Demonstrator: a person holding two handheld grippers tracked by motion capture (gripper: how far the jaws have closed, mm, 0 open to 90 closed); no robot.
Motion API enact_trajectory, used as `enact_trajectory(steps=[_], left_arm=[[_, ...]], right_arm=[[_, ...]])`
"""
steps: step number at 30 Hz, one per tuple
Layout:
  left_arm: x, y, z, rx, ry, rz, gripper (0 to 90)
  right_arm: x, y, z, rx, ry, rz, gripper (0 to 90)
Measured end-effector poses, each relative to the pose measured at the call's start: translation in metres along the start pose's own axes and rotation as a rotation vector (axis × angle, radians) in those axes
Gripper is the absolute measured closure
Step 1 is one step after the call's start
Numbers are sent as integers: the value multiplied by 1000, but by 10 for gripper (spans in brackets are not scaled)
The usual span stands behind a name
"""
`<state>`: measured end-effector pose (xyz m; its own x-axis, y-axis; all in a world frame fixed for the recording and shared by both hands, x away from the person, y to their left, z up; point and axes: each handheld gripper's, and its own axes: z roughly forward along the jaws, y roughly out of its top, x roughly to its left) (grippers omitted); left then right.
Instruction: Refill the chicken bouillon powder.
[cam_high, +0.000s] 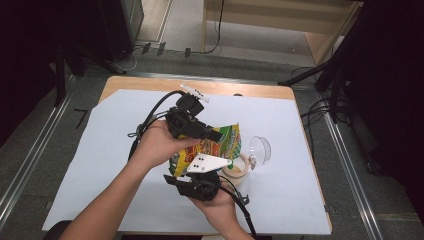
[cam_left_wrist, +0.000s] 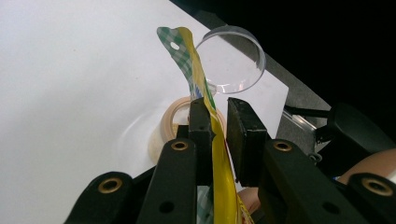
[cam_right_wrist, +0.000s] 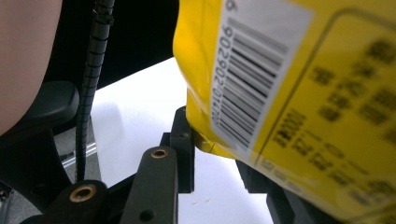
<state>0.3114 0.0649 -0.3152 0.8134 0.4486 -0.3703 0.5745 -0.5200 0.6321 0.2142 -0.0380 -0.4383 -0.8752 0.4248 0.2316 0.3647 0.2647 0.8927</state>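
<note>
Nearest, the right gripper (cam_high: 200, 184) sits on the person's side of the snack bag (cam_high: 215, 147), the landmark for these notes. In the right gripper view its 2 jaws bracket the bag's lower corner (cam_right_wrist: 210, 140); 1 jaw touches the yellow film, the other is hidden behind the pack, so whether it clamps cannot be told.

- Snack bag: held off the white table sheet (cam_high: 100, 190), between both grippers, roughly mid-table. Yellow printed film with a green checked top edge and a barcode panel (cam_right_wrist: 252, 70).
- Left gripper (cam_high: 212, 134): comes in over the bag from its left. In the left gripper view the bag's edge (cam_left_wrist: 217, 154) stands edge-on between the 2 jaws, hard against the left pad, with a slim gap to the right pad. Jaws narrow, not pinching.

Handling judgement: light, thin, crinkly film, soft and likely slick; contents probably crushable. Best taken by the flat sealed seam or a corner, not across the puffed belly.

- Tape roll (cam_high: 236, 167): flat on the sheet, just right of the bag.
- Clear round dish (cam_high: 260, 149): tipped on its side, just beyond the tape, further right of the bag.
</note>
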Motion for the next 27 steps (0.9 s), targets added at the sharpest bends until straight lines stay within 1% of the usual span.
enact_trajectory(steps=[4,7,12,27], left_arm=[[-2,1,-1,-7,0,4,809],[-3,1,-1,-2,3,13,810],[-6,1,1,1,8,20,810],[-5,1,1,-2,3,16,810]], right_arm=[[2,1,-1,-4,-4,-4,724],[3,1,-1,-11,0,0,729],[2,-1,0,-15,-4,4,732],[3,-1,0,-15,-8,7,732]])
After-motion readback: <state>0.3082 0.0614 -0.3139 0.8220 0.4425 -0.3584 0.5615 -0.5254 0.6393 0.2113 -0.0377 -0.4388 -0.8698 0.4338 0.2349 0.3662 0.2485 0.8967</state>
